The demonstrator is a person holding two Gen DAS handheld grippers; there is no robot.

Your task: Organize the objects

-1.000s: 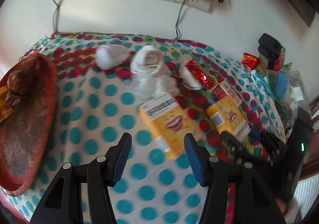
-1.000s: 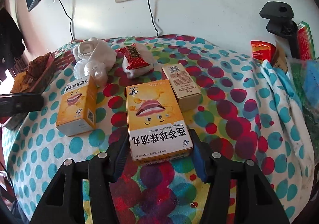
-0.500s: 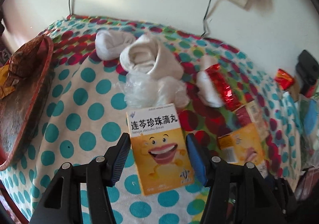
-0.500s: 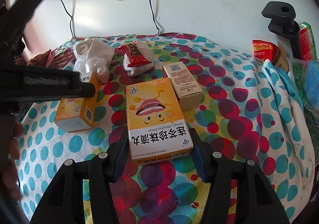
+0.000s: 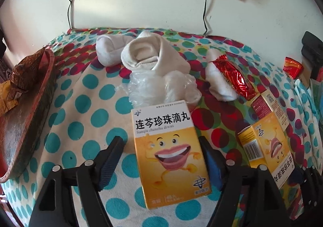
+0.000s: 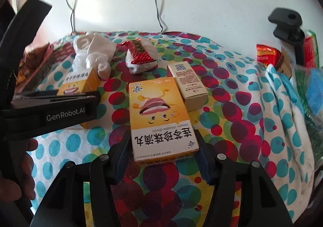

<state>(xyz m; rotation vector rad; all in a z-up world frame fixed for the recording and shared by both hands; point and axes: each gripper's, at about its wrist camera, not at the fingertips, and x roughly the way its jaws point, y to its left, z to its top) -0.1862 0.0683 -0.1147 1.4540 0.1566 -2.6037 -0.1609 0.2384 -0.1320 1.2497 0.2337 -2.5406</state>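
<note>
Two matching yellow boxes with a smiling mouth lie flat on the dotted cloth. The left yellow box (image 5: 169, 152) lies between the fingers of my left gripper (image 5: 159, 142), whose jaws are opening wide, with cloth showing between the left pad and the box. The right wrist view shows that left gripper (image 6: 50, 109) hovering over the same box (image 6: 80, 85). The right yellow box (image 6: 161, 121) sits between the fingers of my right gripper (image 6: 161, 140). Its pads rest against the box's sides while the jaws ease slightly open.
A small beige box (image 6: 187, 83) lies beside the right yellow box. Behind are rolled white socks (image 5: 153, 55), crumpled clear plastic (image 5: 161, 87) and a red foil packet (image 5: 234, 77). A red tray (image 5: 26, 121) is at the left, a black clamp (image 6: 286, 22) at the right.
My left gripper dropped closer and swung over the left yellow box, and its jaws spread wider around it. The right gripper and its box kept their place.
</note>
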